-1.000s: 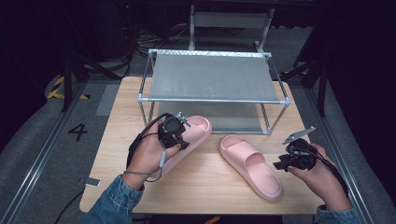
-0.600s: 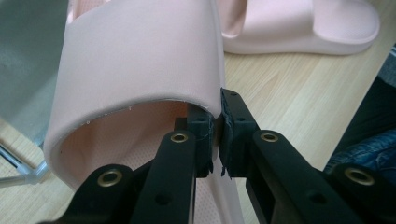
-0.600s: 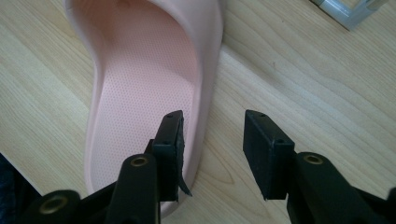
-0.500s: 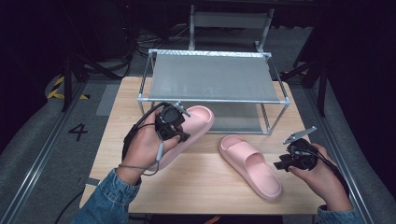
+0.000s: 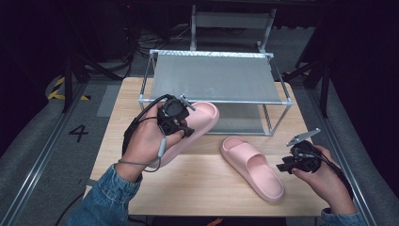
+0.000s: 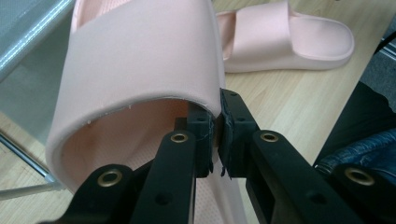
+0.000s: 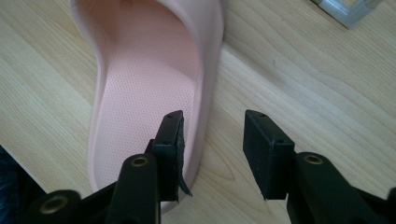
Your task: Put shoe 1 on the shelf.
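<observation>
**Left claw pinches slipper strap; right claw spread beside the other**

The wire rack point(image 5: 214, 77) at the desk's point(image 5: 207, 188) 12 o'clock edge carries nothing on top. A "4" point(image 5: 78, 133) marks the floor at 9 o'clock.

The left claw point(image 6: 215, 128) is clamped on the strap edge of one pink slipper point(image 5: 200, 120), held tilted at the rack's front. The right claw point(image 7: 212, 149) stands spread, straddling the rim of the second slipper point(image 5: 254, 167), which lies flat at 5 o'clock.

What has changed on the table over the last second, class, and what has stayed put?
The left gripper, shut on the strap of one pink slipper, has lifted it and carried it toward the metal rack. The other slipper stayed flat on the table, and the right gripper stayed open beside its heel.
</observation>
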